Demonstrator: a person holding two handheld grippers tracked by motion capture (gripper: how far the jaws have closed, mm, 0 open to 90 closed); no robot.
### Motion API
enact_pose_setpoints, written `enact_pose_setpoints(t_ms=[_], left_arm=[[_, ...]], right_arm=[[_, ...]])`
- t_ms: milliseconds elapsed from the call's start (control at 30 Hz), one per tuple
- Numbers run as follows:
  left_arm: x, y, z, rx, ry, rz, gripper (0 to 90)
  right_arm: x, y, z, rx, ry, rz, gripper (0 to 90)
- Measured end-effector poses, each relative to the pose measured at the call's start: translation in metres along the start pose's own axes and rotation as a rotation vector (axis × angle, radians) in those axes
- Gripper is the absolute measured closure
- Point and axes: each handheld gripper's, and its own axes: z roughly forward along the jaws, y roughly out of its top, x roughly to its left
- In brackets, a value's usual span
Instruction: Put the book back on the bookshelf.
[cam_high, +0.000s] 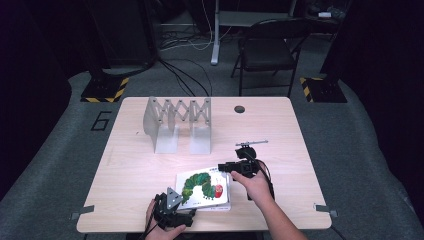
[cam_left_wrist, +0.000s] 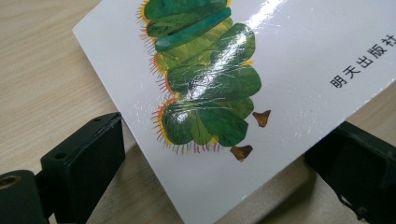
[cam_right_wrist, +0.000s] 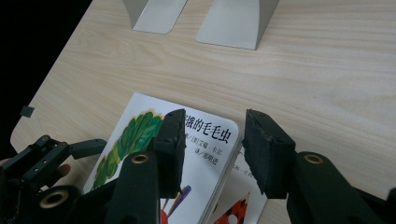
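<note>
A white picture book (cam_high: 202, 187) with a green caterpillar on its cover lies flat near the table's front edge, on top of a second book (cam_right_wrist: 236, 212). My left gripper (cam_high: 186, 214) is at the book's near-left corner. In the left gripper view it (cam_left_wrist: 219, 158) is open, with that corner of the book (cam_left_wrist: 289, 70) between its wide-apart jaws. My right gripper (cam_high: 226, 168) hovers at the book's far-right corner. It (cam_right_wrist: 215, 133) is open, one jaw over the printed title of the book (cam_right_wrist: 140, 135) and the other past the edge.
A grey metal expanding book rack (cam_high: 177, 122) stands upright at the table's back left, its feet (cam_right_wrist: 233, 23) ahead of my right gripper. A round hole (cam_high: 239, 109) marks the table's far edge. A folding chair (cam_high: 270, 50) stands beyond the table.
</note>
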Motion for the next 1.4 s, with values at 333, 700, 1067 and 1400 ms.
enact_pose_setpoints(t_ms=[333, 700, 1067, 1400], left_arm=[[0.005, 0.000, -0.005, 0.023, -0.005, -0.001, 7.4], [0.001, 0.002, -0.009, 0.007, 0.019, 0.062, 11.4], [-0.004, 0.001, -0.012, -0.018, 0.044, 0.104, 15.3], [-0.005, -0.002, -0.012, -0.038, 0.056, 0.115, 16.1]], right_arm=[[0.002, -0.001, 0.004, 0.008, 0.014, 0.003, 58.6], [0.006, 0.000, 0.002, 0.007, 0.012, 0.003, 58.6], [0.008, 0.001, 0.001, -0.001, 0.012, -0.002, 58.6], [0.010, 0.001, 0.001, 0.005, 0.004, -0.005, 58.5]])
